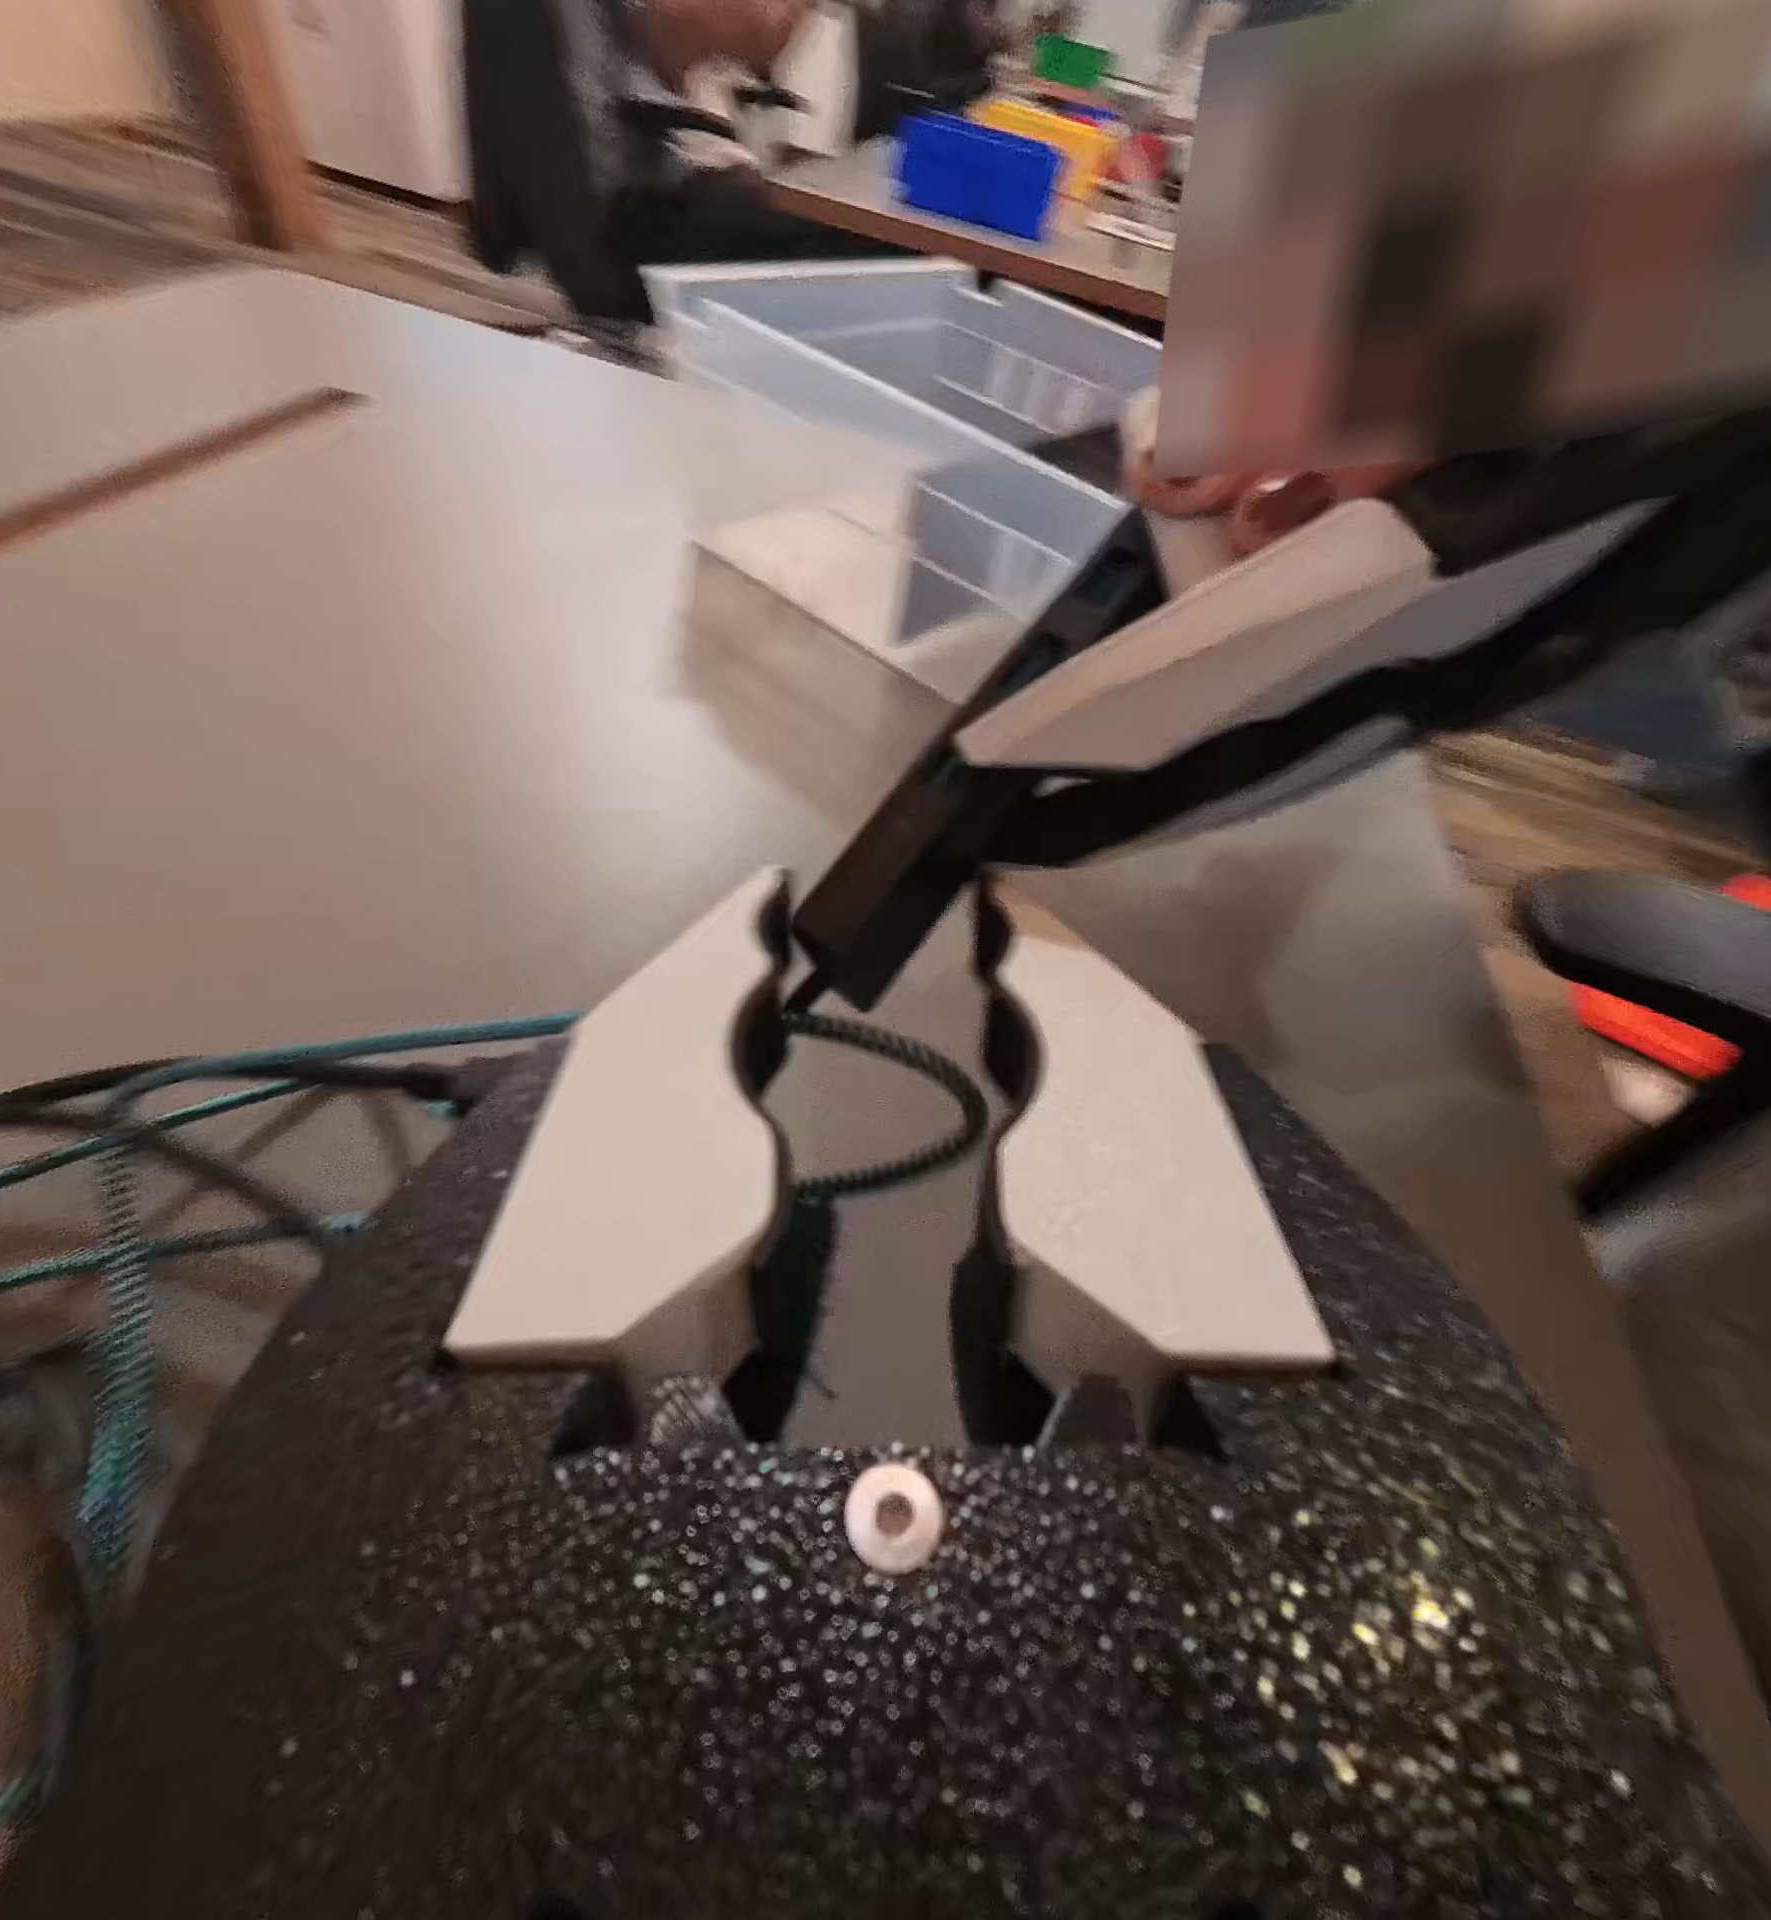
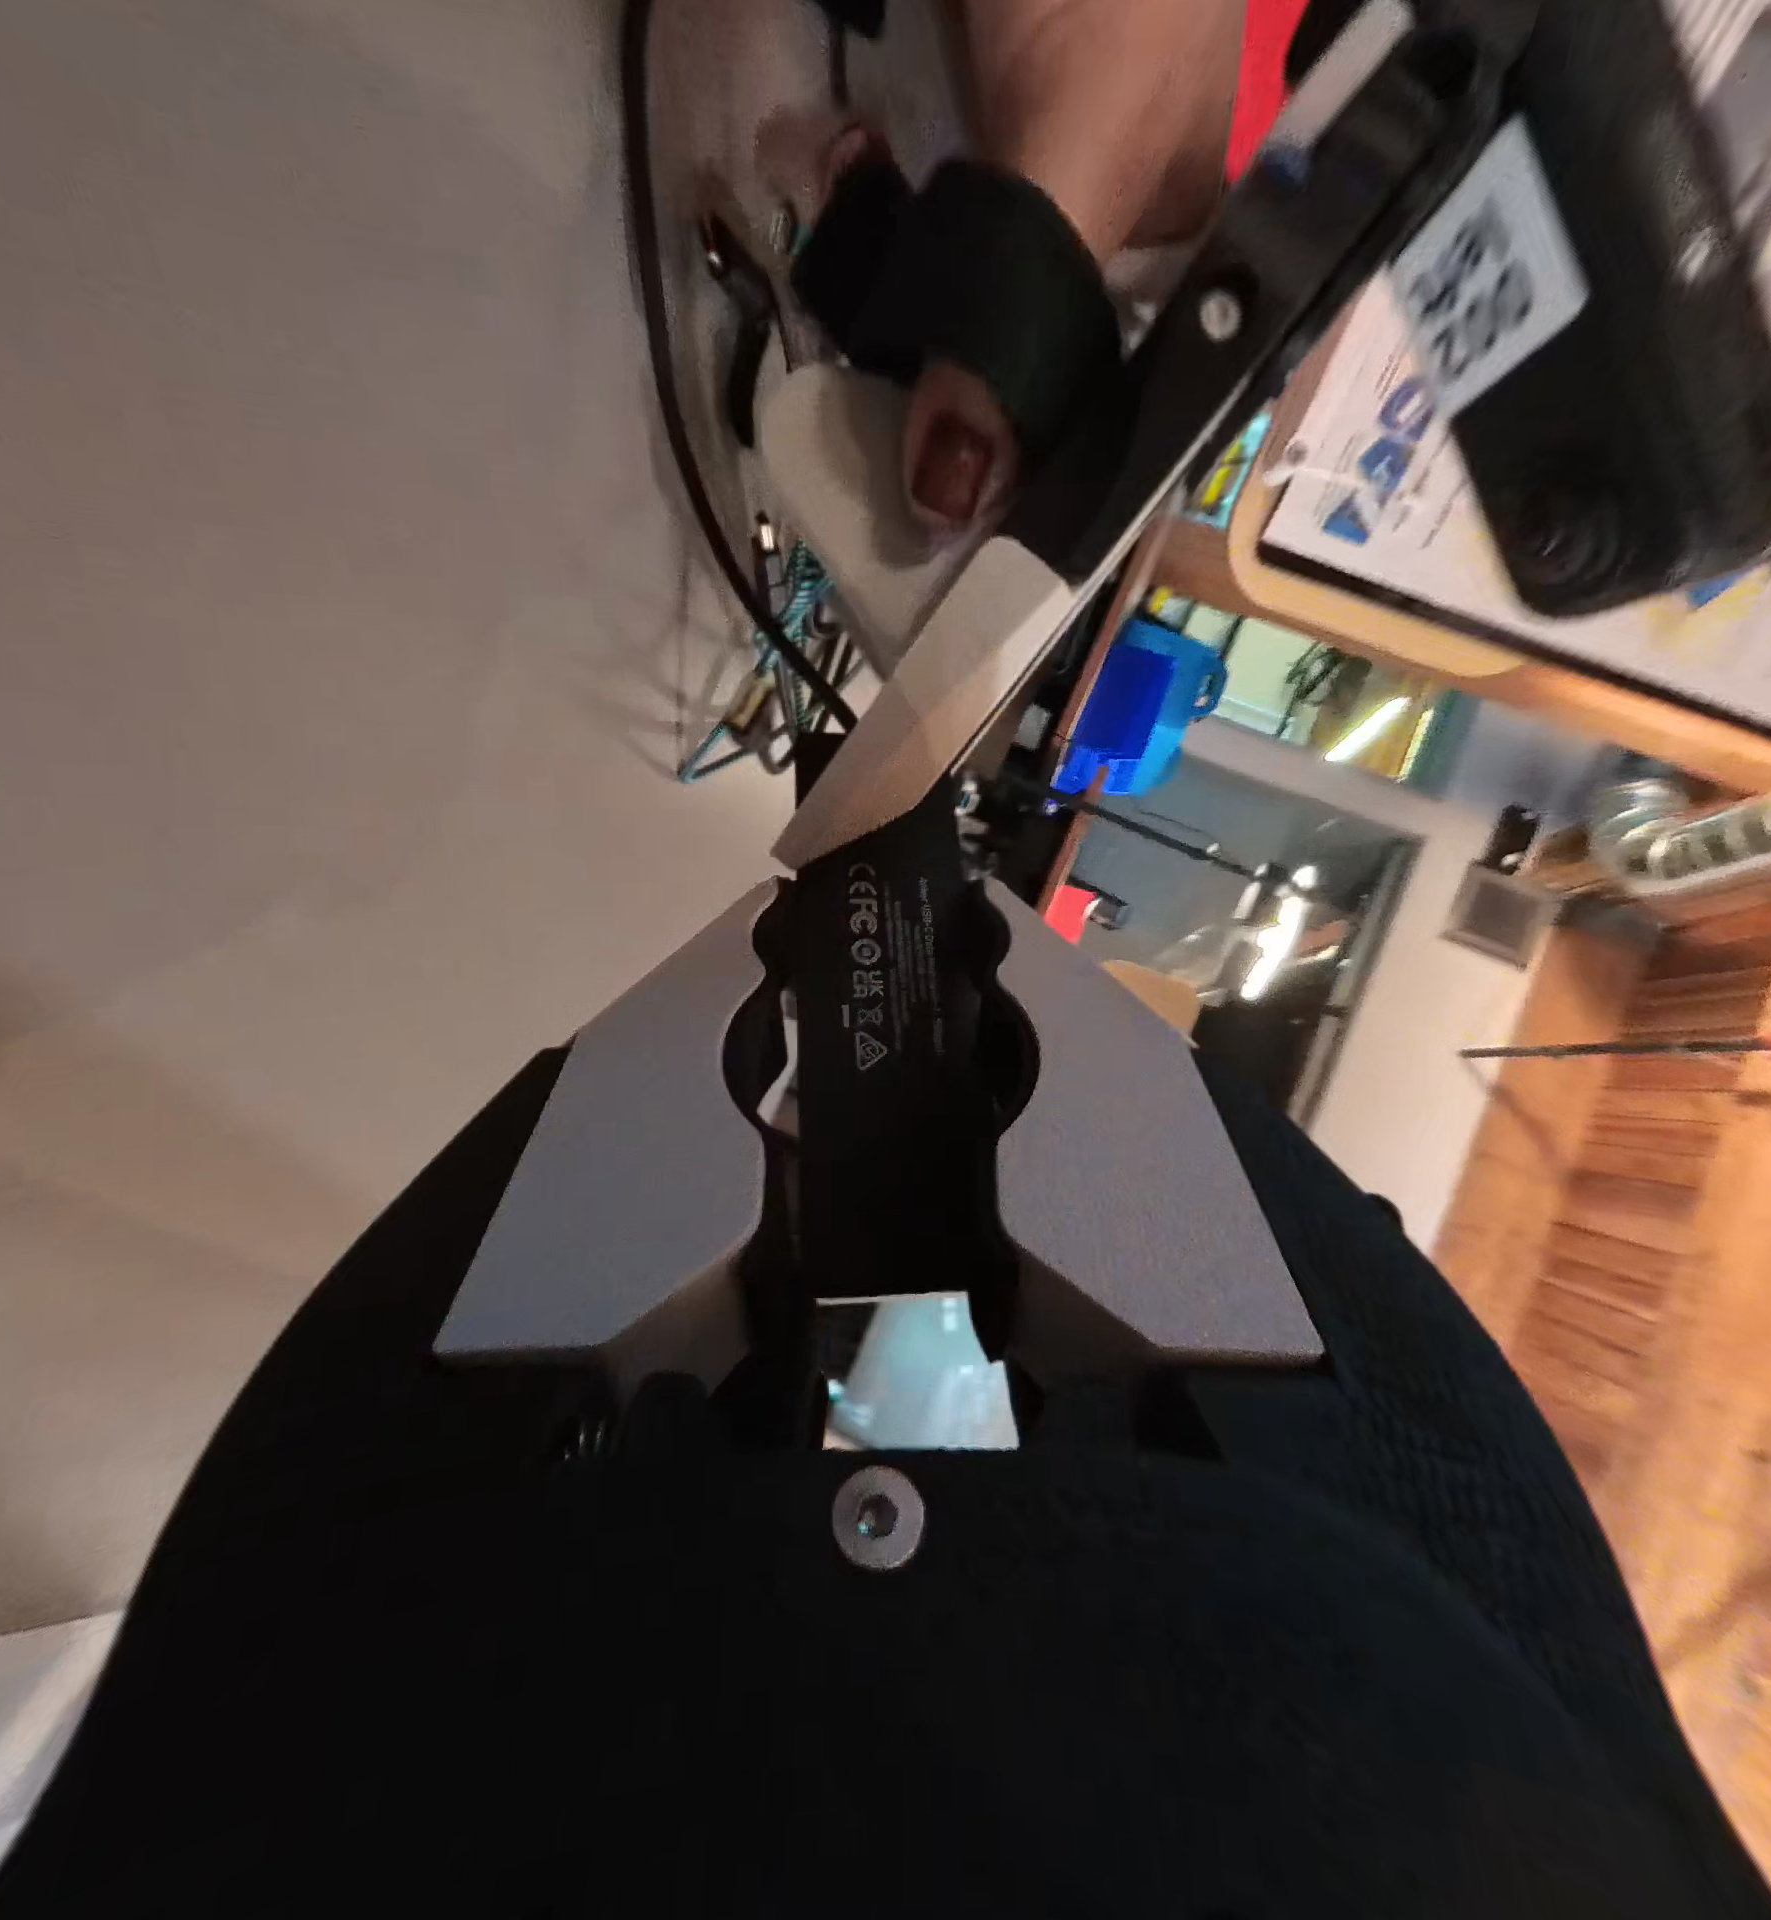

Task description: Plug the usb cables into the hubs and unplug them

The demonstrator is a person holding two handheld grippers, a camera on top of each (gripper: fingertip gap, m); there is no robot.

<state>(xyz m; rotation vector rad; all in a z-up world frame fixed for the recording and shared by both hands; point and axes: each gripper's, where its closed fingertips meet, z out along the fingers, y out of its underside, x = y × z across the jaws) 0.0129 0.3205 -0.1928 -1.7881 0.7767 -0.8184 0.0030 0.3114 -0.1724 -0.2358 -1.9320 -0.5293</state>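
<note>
Right wrist view: right claw (image 2: 886,894) grips printed black hub (image 2: 886,1039); left claw (image 1: 886,894) seemingly released.

The left gripper (image 1: 881,904) has two pale grey fingers (image 1: 642,1132) with scalloped, wavy inner edges, set low in the frame on a black speckled body with a white washer and screw (image 1: 894,1515) at centre. The right gripper (image 2: 881,904) shows the same grey fingers (image 2: 642,1164) on a matte black body, with a grey screw (image 2: 877,1529) near lower centre.
</note>
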